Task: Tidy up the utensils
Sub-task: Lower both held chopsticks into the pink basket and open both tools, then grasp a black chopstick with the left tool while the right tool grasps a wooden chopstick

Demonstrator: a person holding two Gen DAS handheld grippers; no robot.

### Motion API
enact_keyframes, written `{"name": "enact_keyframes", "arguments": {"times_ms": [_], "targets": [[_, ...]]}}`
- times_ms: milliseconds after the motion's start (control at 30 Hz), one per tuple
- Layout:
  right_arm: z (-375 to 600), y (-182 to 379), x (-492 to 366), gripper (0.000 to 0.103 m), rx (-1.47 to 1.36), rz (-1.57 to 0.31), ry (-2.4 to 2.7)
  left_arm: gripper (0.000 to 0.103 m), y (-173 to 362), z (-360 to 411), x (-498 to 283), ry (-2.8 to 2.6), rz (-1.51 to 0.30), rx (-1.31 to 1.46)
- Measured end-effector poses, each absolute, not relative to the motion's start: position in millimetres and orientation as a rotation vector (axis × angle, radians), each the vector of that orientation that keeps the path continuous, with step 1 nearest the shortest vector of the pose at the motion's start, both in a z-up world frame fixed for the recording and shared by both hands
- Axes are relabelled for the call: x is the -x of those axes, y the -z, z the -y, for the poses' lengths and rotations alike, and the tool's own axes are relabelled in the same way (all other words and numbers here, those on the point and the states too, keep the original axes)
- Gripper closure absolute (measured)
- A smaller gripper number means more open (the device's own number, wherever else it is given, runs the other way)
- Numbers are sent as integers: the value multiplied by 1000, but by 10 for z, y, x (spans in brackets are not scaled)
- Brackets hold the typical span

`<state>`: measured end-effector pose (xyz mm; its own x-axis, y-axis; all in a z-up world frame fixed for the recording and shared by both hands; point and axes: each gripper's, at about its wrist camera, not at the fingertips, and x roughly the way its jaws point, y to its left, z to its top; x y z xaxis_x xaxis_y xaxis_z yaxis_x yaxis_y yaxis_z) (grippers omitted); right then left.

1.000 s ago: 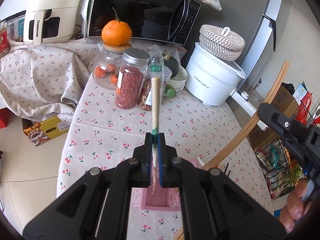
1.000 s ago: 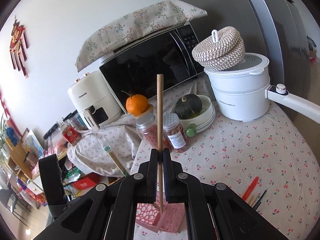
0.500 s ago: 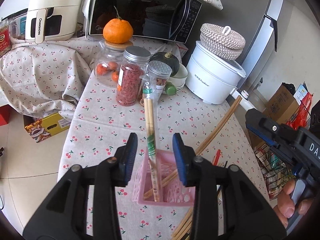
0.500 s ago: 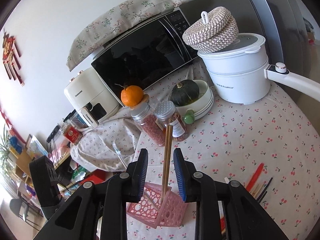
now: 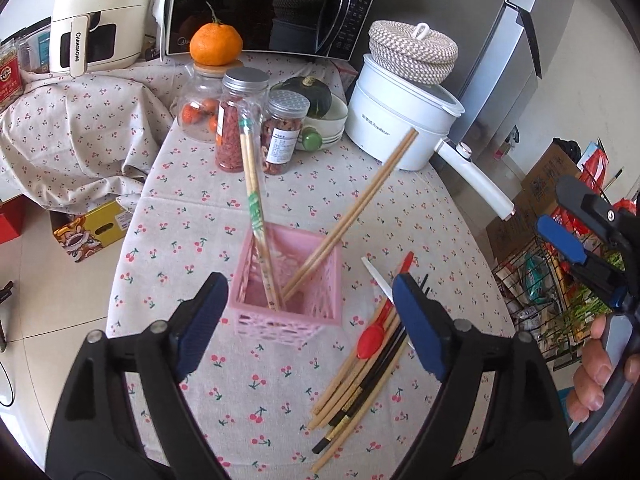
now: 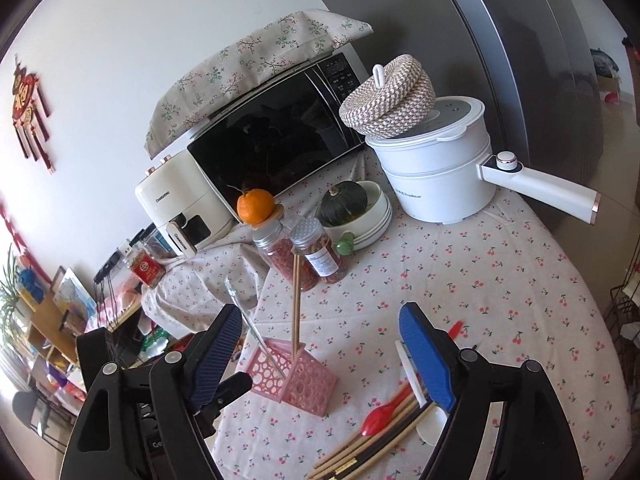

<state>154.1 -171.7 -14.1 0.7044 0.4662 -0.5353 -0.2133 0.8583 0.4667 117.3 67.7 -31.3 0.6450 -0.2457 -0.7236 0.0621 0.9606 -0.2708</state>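
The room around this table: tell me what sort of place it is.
Most likely a home kitchen or dining corner: a microwave and air fryer stand behind a cherry-print tablecloth, with an electric pot and a tall fridge beside them.

My left gripper [image 5: 308, 324] has just opened its jaws and let go the wrapped chopsticks [image 5: 256, 216]; they now lean free in the pink basket [image 5: 320, 312]. My right gripper [image 6: 320, 356] also opened, releasing the bare chopsticks [image 6: 296, 304] there.
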Motion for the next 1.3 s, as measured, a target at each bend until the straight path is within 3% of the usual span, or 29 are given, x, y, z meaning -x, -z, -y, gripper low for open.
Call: {"name": "enact_keyframes", "arguments": {"times_ms": [733,833,967,1100,1300], "targets": [[2428,934,-1616,19,-293,-1075,-208,14,725,224,-998,287,-1000,27],[2557,1029,-1652,19,-317,-1110,-185,18,789,368,-1092,305,-1032,44],[2710,1094,-1693,19,-344,-1137,-156,35,902,585,-1243,345,-1077,56],[2819,1112,-1720,19,-368,-1146,-139,61,1064,736,-1442,387,-1147,68],[2919,1129,-1734,19,-395,-1152,-131,83,1256,886,-1619,390,-1233,-20]]}}
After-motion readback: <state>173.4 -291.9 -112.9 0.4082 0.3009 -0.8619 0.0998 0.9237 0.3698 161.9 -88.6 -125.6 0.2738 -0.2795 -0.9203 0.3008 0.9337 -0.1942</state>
